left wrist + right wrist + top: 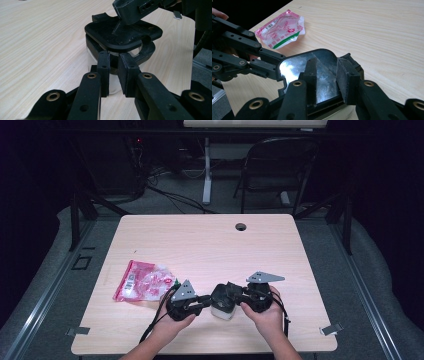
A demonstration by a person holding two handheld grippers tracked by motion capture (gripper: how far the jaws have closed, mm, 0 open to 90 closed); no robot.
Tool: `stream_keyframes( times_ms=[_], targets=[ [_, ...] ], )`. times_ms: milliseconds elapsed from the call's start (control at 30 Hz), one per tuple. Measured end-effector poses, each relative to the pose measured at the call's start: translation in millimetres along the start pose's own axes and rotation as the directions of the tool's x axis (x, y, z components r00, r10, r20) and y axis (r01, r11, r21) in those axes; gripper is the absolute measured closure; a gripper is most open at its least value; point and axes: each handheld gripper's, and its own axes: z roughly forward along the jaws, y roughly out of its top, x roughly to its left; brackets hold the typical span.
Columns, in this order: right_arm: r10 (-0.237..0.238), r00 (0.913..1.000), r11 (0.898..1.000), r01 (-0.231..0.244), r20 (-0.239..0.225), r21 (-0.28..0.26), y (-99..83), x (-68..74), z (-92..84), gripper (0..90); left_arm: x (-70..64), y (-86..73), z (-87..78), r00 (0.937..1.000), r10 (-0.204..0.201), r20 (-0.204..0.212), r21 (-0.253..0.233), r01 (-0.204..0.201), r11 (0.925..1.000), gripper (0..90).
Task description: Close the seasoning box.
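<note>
meanwhile left claw (113, 75) stands narrow at the container (112, 82); right claw (327, 82) straddles its black lid (312, 67), gripping nothing.

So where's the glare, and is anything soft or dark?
Right gripper view: bright glare on the glossy black lid; its own jaws blur at the bottom edge. Left gripper view: lid matte, far table soft. High view: table lit, surroundings dark.

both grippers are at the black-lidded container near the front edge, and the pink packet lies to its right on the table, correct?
Not quite: the pink packet lies to the left of the black-lidded container, beside the left gripper, as the high view shows. Both grippers, the right gripper too, are at the container.
</note>
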Motion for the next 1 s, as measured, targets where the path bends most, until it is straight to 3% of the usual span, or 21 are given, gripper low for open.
stream_keyframes(
  times_ms=[500, 767, 1000],
  targets=[
    [-0.001, 1.0, 1.0, 0.001, 0.004, 0.012, 0.7, -0.7, 3.6, 69.1, 3.6, -4.9, -2.7, 0.9995, -0.018, -0.024, 0.022, 0.018, 0.9996, 69.6],
    [-0.006, 1.0, 1.0, 0.006, 0.005, 0.018, 1.3, -0.3, 6.1, 67.1, 10.3, -6.5, -5.0, 0.9991, -0.041, -0.014, 0.019, 0.041, 0.999, 52.6],
    [-0.008, 0.9999, 1.0, 0.007, 0.007, 0.019, 1.6, 0.0, 6.4, 66.6, 9.8, -6.8, -4.3, 0.9984, -0.034, -0.046, 0.016, 0.035, 0.9993, 46.0]
  ],
)
